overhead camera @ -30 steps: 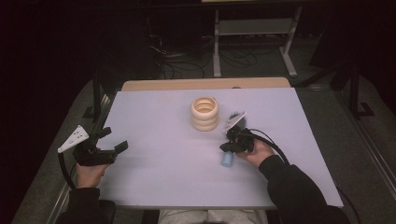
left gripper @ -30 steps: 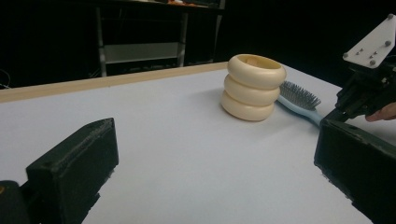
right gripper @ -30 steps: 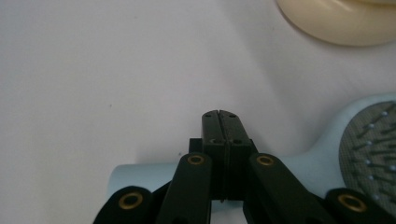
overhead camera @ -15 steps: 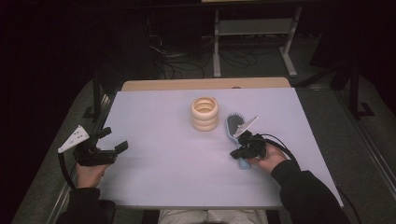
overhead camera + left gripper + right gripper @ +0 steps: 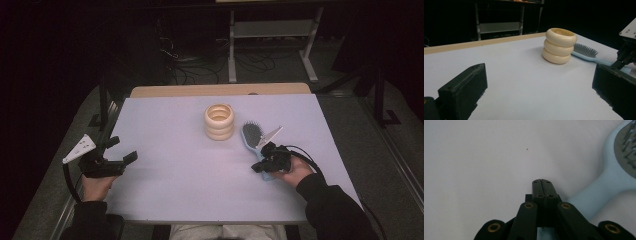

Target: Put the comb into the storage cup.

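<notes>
Here, cream ribbed holder [image 5: 219, 121], bristled blue hairbrush [image 5: 251, 135]; right gripper [image 5: 541, 181] pressed together, left gripper [image 5: 536, 87] spread

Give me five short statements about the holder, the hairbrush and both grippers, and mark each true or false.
1. The cream ringed holder stands upright. True.
2. The hairbrush lies left of the holder in the high view. False: it lies to its right.
3. The left gripper is open. True.
4. The right gripper has its jaws spread wide. False: they are pressed together.
5. The hairbrush lies bristles up. True.
</notes>
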Tool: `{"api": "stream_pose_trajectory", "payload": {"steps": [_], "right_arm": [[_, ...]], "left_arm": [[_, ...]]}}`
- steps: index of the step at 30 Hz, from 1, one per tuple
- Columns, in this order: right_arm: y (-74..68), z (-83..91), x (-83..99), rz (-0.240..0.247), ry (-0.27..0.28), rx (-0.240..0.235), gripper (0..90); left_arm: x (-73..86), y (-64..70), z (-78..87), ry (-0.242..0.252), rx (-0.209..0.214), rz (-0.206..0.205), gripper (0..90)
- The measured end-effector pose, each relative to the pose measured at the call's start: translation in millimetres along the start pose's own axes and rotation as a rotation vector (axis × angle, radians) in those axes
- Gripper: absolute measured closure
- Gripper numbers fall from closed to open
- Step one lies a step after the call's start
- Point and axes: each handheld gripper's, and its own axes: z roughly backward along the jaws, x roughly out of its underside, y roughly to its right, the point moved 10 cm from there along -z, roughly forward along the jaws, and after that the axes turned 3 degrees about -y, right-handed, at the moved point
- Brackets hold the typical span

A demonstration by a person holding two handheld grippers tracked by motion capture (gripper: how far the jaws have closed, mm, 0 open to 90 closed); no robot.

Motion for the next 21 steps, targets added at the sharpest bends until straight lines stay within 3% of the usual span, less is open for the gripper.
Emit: {"api": "stream_pose_trajectory", "payload": {"steps": [21], "right_arm": [[10.8, 14.1, 18.3, -0.034, -0.003, 0.012, 89.2]], "left_arm": [[0.0, 0.7, 0.0, 0.000, 0.004, -0.001, 0.0]]}}
